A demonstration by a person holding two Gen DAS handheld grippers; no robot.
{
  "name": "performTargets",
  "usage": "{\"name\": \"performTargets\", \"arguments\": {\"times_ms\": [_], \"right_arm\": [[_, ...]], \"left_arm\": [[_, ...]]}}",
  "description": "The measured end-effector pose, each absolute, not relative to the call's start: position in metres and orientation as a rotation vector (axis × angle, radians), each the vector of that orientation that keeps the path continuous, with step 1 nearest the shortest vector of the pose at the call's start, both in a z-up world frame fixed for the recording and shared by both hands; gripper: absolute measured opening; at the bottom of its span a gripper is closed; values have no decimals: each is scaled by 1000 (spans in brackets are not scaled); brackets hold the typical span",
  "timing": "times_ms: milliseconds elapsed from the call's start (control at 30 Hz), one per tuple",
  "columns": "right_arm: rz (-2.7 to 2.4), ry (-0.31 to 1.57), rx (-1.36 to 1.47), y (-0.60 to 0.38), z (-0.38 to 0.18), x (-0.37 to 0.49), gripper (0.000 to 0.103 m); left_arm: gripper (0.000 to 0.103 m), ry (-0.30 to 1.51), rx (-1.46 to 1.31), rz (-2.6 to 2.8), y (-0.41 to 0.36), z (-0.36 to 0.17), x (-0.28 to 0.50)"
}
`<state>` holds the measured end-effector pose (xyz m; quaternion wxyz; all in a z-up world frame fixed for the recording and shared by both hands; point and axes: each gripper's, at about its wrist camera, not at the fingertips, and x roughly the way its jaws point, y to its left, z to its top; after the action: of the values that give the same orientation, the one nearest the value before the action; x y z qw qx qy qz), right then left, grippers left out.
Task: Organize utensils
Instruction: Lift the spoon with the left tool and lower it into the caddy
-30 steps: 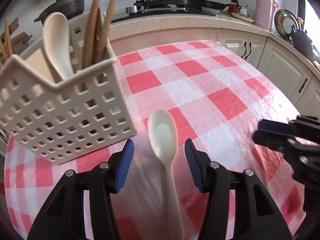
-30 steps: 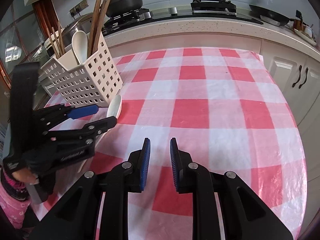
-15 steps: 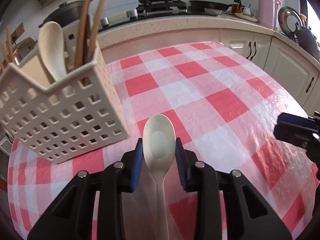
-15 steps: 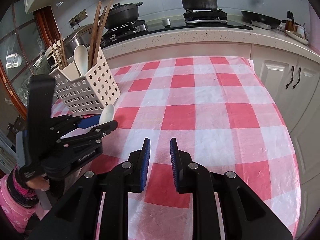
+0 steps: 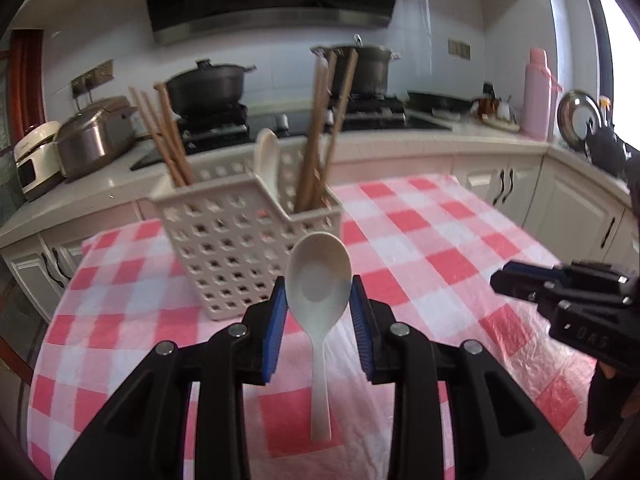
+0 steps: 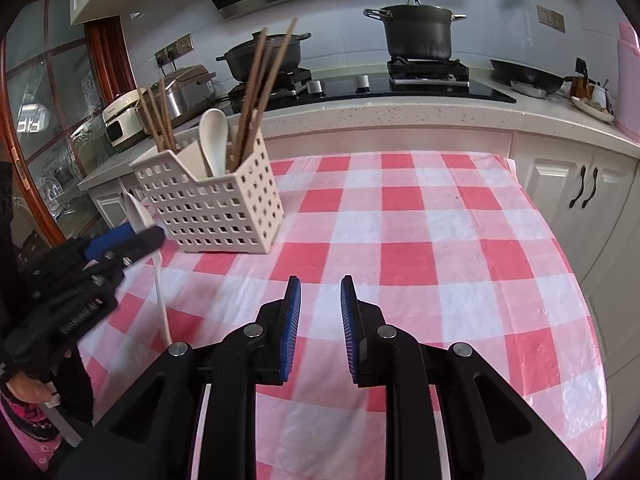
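Note:
My left gripper (image 5: 318, 300) is shut on the bowl of a white plastic spoon (image 5: 318, 276), held above the checked tablecloth (image 5: 420, 248) with the handle hanging toward me. In the right wrist view the same spoon (image 6: 138, 212) shows in the left gripper (image 6: 132, 236), just left of the white perforated caddy (image 6: 216, 212). The caddy (image 5: 224, 248) holds wooden chopsticks (image 5: 320, 140) and another white spoon (image 5: 267, 160). My right gripper (image 6: 320, 312) hovers over the cloth, its blue pads a narrow gap apart with nothing between them; it also shows at the right (image 5: 516, 276).
Behind the round table runs a kitchen counter (image 6: 400, 116) with a stove, two dark pots (image 6: 418, 32), a pan and a rice cooker (image 5: 92, 132). A pink thermos (image 5: 538, 92) stands at the right. White cabinets (image 6: 580, 192) lie beyond the table's far edge.
The left gripper shut on the spoon's bowl and lifted it off the cloth, drawing back from the caddy. The right gripper rose and drew back a little, its gap unchanged.

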<state>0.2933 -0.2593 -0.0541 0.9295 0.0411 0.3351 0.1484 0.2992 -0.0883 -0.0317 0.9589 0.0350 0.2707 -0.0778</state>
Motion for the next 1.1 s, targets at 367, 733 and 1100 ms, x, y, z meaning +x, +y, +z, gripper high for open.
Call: {"name": "performTargets", "arguments": {"times_ms": [367,733,1100], "right_arm": [[328,628,82,-210,-27,291,19],[336,657,82,-191,-33,305,19],[348,695,92,-189,-50,322,19]], "left_arm": [[30,391,-15,-157,-30,41,302],[30,320,-82,-161,-4,97,366],[30,320,-77,-104,0,86,406]]}}
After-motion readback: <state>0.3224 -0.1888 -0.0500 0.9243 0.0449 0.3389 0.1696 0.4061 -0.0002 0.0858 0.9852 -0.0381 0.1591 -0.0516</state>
